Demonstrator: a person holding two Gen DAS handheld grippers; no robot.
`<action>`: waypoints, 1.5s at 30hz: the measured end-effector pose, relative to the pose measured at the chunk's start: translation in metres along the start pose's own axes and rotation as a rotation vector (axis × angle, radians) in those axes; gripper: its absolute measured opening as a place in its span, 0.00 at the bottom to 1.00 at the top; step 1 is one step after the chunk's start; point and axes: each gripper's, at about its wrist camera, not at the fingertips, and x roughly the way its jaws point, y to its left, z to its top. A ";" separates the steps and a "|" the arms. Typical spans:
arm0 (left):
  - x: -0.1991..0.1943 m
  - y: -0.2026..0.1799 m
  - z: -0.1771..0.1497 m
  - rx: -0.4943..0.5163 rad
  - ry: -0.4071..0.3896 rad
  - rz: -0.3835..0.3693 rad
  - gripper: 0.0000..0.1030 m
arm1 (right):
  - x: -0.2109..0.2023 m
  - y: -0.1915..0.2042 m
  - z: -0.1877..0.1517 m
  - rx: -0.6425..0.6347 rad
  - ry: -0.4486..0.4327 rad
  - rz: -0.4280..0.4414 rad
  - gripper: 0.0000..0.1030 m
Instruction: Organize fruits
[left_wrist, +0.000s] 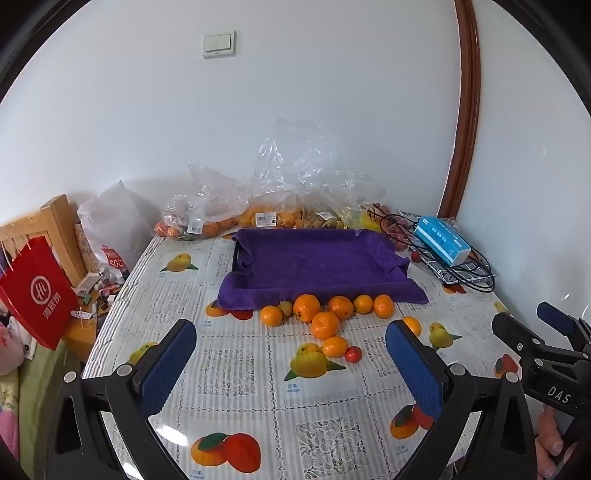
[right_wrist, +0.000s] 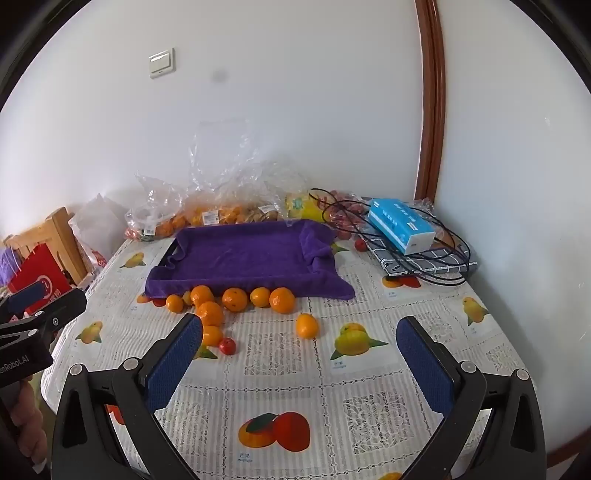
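A: Status on the fruit sort?

B: Basically not started, judging by the layout. The tray (left_wrist: 317, 258), lined w/ a purple towel (left_wrist: 406, 291), is on the table (left_wrist: 236, 373) and has nothing in it. All loose fruit is outside it.

A: Where exactly?

B: Oranges (left_wrist: 307, 307) are bunched along the tray's near edge, some touching the towel's overhang. A few more sit nearer the cameras, plus one small red fruit (left_wrist: 353, 354) just beside an orange. One orange (right_wrist: 307, 325) sits apart to the right of the bunch. A paler small fruit (left_wrist: 285, 308) is tucked in the row; can't tell what kind.

A: Hand-held grippers?

B: Left hand-held gripper (left_wrist: 291, 347) has its jaws spread wide, nothing between the pads, hovering over the table short of the fruit. Right hand-held gripper (right_wrist: 300, 345) is the same: wide apart, holding nothing, tilted down toward the table. Each shows at the edge of the other's view, side by side.

A: Other stuff back there?

B: Clear plastic bags (left_wrist: 258, 210) of more fruit are against the wall behind the tray; a blue tissue box (left_wrist: 441, 240) rests on a black wire rack (right_wrist: 443, 266) at right. Whether the bagged fruit counts is unclear.

A: So what's left?

B: Prob. everything: each loose piece still needs picking up and placing in the tray. Nearest pieces look like the easy first picks.
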 end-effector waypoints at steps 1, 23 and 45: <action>0.001 0.001 0.002 -0.004 -0.001 -0.003 1.00 | 0.000 -0.001 0.000 -0.004 -0.002 -0.004 1.00; -0.007 -0.001 0.005 -0.025 -0.014 -0.049 1.00 | -0.005 0.003 0.002 0.003 -0.012 0.000 1.00; -0.005 0.004 -0.004 -0.018 0.009 -0.013 1.00 | -0.004 -0.001 0.004 -0.002 -0.012 -0.012 1.00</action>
